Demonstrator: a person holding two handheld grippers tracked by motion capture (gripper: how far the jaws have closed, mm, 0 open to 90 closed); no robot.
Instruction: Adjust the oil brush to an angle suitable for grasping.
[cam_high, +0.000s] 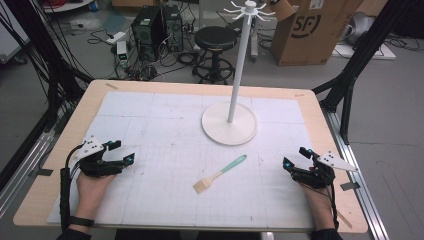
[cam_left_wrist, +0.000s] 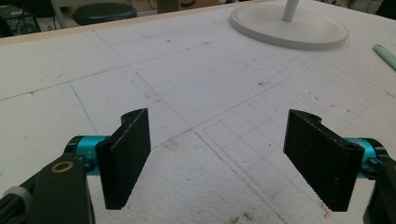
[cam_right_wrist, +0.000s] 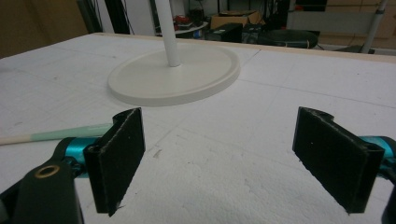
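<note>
Brush (cam_high: 219, 174), with a pale wooden head and a mint-green handle, is seen lying flat on the white mat (cam_high: 165, 125), between the two sets of tongs and a little ahead of them, nearer the right tongs (cam_high: 294, 156) than the left tongs (cam_high: 120, 151). It is touched by neither. Left tongs are held wide apart with nothing between the jaws, as seen in the left gripper view; right tongs are likewise held wide apart and empty in the right gripper view, where the green handle (cam_right_wrist: 70, 132) is seen off to the left of the near jaw. The work is judged not yet begun: the brush has not been picked up, and the hooks at the top of the white stand (cam_high: 235, 75) carry nothing. If hanging on that stand is intended, the grasp, the lift and the placing all remain to be done. The stand's round base (cam_high: 220, 131) is set ahead of both tongs, closer to the right pair. The mat is marked with a faint grid and scuffs, and is laid on a light wooden table (cam_high: 80, 115). Beyond the table a black stool (cam_high: 215, 40), computer towers (cam_high: 157, 27), loose cables and a cardboard box (cam_high: 310, 30) are noted on a grey floor.
</note>
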